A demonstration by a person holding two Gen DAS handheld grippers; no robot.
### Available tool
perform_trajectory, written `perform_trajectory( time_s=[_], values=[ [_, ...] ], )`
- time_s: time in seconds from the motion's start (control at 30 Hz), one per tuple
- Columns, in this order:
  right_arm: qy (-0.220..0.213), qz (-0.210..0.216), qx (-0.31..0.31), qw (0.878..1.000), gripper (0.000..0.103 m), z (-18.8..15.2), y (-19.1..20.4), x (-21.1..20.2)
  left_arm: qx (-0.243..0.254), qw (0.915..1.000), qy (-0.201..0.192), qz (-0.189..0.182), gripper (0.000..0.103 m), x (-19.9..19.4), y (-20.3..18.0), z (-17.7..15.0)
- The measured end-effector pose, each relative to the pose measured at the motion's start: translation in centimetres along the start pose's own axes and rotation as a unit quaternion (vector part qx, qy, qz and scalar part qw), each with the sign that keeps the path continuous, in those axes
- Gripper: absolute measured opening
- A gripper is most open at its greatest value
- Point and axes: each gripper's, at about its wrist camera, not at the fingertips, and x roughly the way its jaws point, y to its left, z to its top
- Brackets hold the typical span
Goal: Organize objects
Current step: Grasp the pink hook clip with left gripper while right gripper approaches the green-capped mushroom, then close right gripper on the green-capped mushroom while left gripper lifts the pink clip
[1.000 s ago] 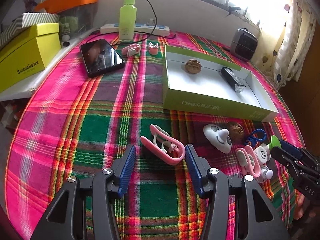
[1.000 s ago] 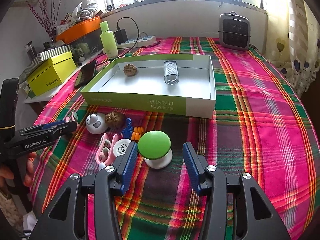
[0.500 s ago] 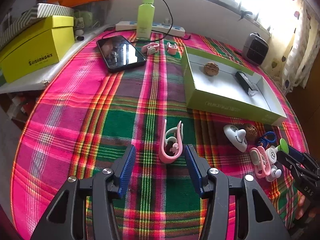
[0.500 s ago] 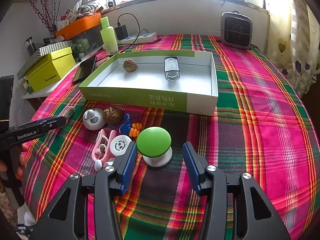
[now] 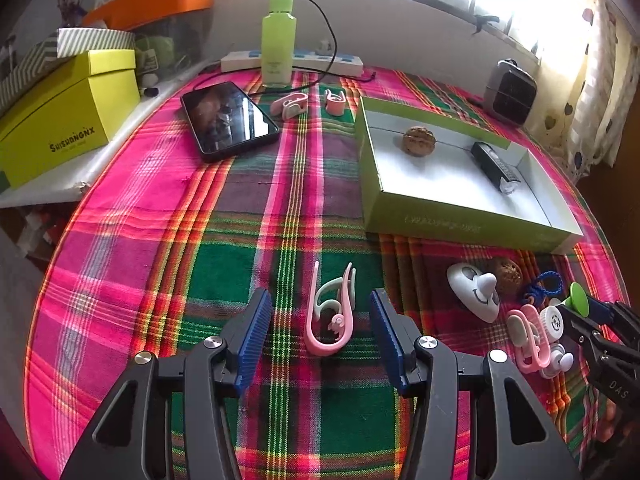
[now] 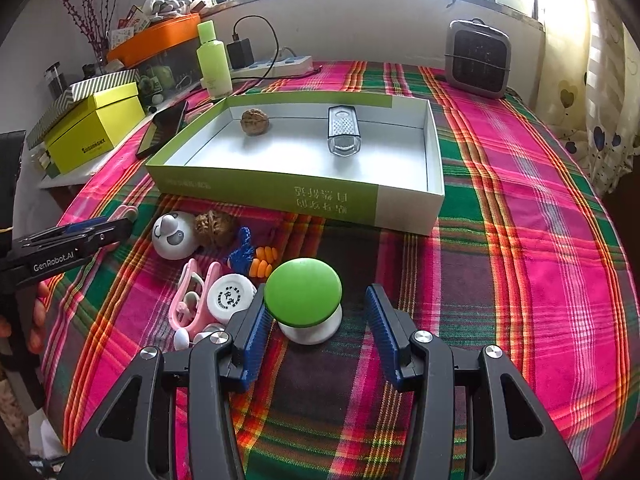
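Note:
A pink clip (image 5: 330,316) lies flat on the plaid cloth between the fingers of my left gripper (image 5: 320,304), which is open, with a gap on each side of the clip. My right gripper (image 6: 316,296) is open around a green-capped white knob (image 6: 303,300). The cap sits close to the left pad, and the right pad stands clear of it. Beyond lies an open green box (image 6: 300,200) holding a walnut (image 6: 255,121) and a small grater (image 6: 343,132).
A loose cluster sits left of the knob: a white panda piece (image 6: 174,236), a second walnut (image 6: 214,228), a blue and orange toy (image 6: 250,258), a pink clip (image 6: 192,304), a white cap (image 6: 232,296). Further back are a phone (image 5: 228,120), a bottle (image 5: 279,40), a yellow box (image 5: 68,116) and a heater (image 6: 478,58).
In the left view the pink clip lay aslant near the right finger; now it lies straight between both fingers. The right view is nearly the same, with the knob slightly closer.

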Motion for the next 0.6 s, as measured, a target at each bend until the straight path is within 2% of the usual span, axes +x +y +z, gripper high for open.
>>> perform_trajectory(
  time_s=[0.2,0.43,0.5,0.6],
  values=[
    [-0.001,-0.006,0.006,1.0,0.048,0.09,-0.21,0.01,0.004,1.0,-0.003,0.006,0.049,0.04,-0.12,-0.02],
    [-0.004,-0.006,0.007,1.0,0.048,0.04,-0.27,-0.1,0.004,0.9999,-0.005,0.015,0.035,0.07,0.1,0.07],
    [-0.005,-0.004,0.009,1.0,0.043,0.07,-0.33,-0.14,0.005,0.9998,-0.007,0.018,0.032,0.07,0.04,0.06],
    [-0.005,-0.003,0.009,1.0,0.039,0.08,-0.33,-0.15,0.005,0.9998,-0.007,0.019,0.023,0.06,0.03,0.04]
  ],
)
